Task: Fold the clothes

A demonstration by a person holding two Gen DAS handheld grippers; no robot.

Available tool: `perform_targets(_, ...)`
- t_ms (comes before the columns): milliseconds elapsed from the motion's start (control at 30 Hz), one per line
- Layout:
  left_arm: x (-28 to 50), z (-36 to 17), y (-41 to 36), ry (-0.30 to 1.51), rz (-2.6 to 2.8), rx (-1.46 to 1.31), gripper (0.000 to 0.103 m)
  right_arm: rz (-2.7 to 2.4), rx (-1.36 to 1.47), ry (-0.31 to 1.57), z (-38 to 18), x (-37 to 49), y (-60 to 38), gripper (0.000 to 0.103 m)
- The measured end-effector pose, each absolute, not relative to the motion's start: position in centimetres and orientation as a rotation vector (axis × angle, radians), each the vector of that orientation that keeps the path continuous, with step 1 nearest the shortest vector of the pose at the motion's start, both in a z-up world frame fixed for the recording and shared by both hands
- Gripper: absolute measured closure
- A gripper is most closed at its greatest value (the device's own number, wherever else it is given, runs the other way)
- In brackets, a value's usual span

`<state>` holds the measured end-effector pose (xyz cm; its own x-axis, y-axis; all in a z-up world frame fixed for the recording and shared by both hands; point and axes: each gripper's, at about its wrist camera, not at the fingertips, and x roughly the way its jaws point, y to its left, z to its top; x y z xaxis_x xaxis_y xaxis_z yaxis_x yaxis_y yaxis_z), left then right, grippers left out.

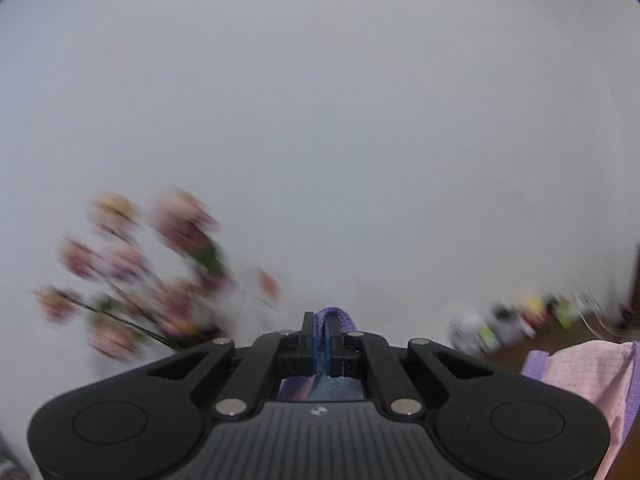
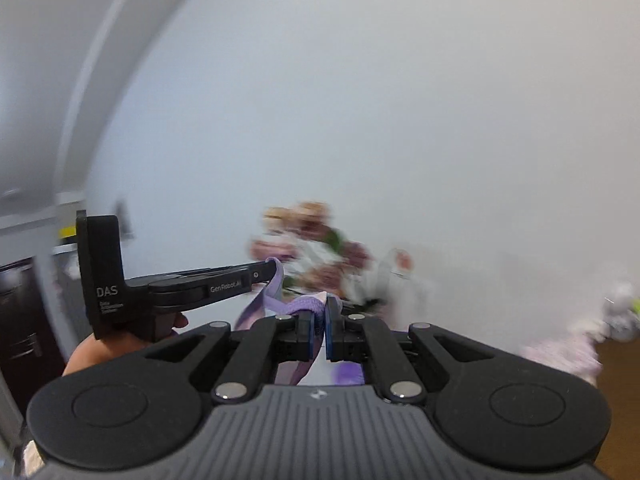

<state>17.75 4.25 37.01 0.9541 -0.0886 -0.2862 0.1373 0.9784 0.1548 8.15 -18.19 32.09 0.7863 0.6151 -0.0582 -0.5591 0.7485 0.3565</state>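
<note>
A pink mesh garment (image 1: 592,376) with purple trim hangs at the lower right of the left wrist view. My left gripper (image 1: 325,330) is shut on a purple band of that garment, which loops up above the pads. In the right wrist view my right gripper (image 2: 319,322) is shut on another purple edge of the garment (image 2: 308,304). The left gripper (image 2: 272,270) shows at the left of that view, held by a hand (image 2: 100,350), with a purple strap hanging from its tip. Both grippers are raised in front of a plain white wall.
A blurred bunch of pink and yellow flowers (image 1: 160,272) stands low against the wall. Small bottles and clutter (image 1: 516,322) sit on a brown surface at the right. A dark cabinet (image 2: 24,320) and a door frame lie at the far left of the right wrist view.
</note>
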Motion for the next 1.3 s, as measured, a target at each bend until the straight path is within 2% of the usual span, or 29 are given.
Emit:
perform_targets(133, 23.8, 26.5, -2.4, 0.49, -0.228, 0.203, 0.101, 0.526, 0.345, 0.348, 25.7, 11.0, -22.2, 0.099)
perform_targets(267, 28.3, 15.1, -9.4, 0.68, -0.33, 0.252, 0.101, 0.383, 0.379, 0.562, 16.1, 13.2, -27.6, 0.099)
perform_targets(367, 30.2, 9.6, -13.6, 0.758, -0.387, 0.278, 0.101, 0.296, 0.434, 0.671, 10.2, 13.8, -31.6, 0.099)
perform_targets(500, 31.1, 7.2, -17.0, 0.783, -0.444, 0.276, 0.1, 0.206, 0.48, 0.732, 4.9, 14.1, -35.6, 0.099)
perform_targets(600, 30.8, 6.8, -17.7, 0.778, -0.463, 0.26, 0.09, 0.185, 0.476, 0.726, 3.5, 13.8, -37.5, 0.099)
perform_targets(633, 30.6, 6.8, -17.6, 0.778, -0.463, 0.241, 0.078, 0.182, 0.471, 0.722, 3.3, 13.9, -37.9, 0.097)
perform_targets(667, 30.3, 6.8, -17.3, 0.779, -0.461, 0.214, 0.061, 0.177, 0.461, 0.718, 3.2, 14.0, -38.2, 0.096)
perform_targets(733, 29.6, 7.2, -16.4, 0.772, -0.456, 0.178, 0.051, 0.159, 0.42, 0.705, 3.3, 14.1, -38.3, 0.086)
perform_targets(767, 29.2, 7.5, -15.9, 0.767, -0.453, 0.163, 0.05, 0.151, 0.4, 0.699, 3.3, 14.1, -38.4, 0.081)
perform_targets(800, 28.8, 7.8, -15.4, 0.762, -0.45, 0.147, 0.05, 0.142, 0.38, 0.693, 3.4, 14.1, -38.5, 0.071)
perform_targets(833, 28.5, 7.9, -15.1, 0.759, -0.443, 0.136, 0.05, 0.134, 0.359, 0.686, 3.4, 14.1, -38.6, 0.069)
perform_targets(967, 26.2, 7.9, -13.7, 0.753, -0.411, 0.107, 0.05, 0.116, 0.314, 0.687, 3.4, 13.8, -38.7, 0.068)
perform_targets(1033, 24.6, 7.6, -13.2, 0.749, -0.398, 0.11, 0.05, 0.101, 0.292, 0.695, 3.3, 13.3, -38.7, 0.061)
perform_targets(1300, 18.8, 6.2, -10.1, 0.746, -0.386, 0.068, 0.05, 0.013, 0.176, 0.73, 3.2, 10.1, -39.3, 0.051)
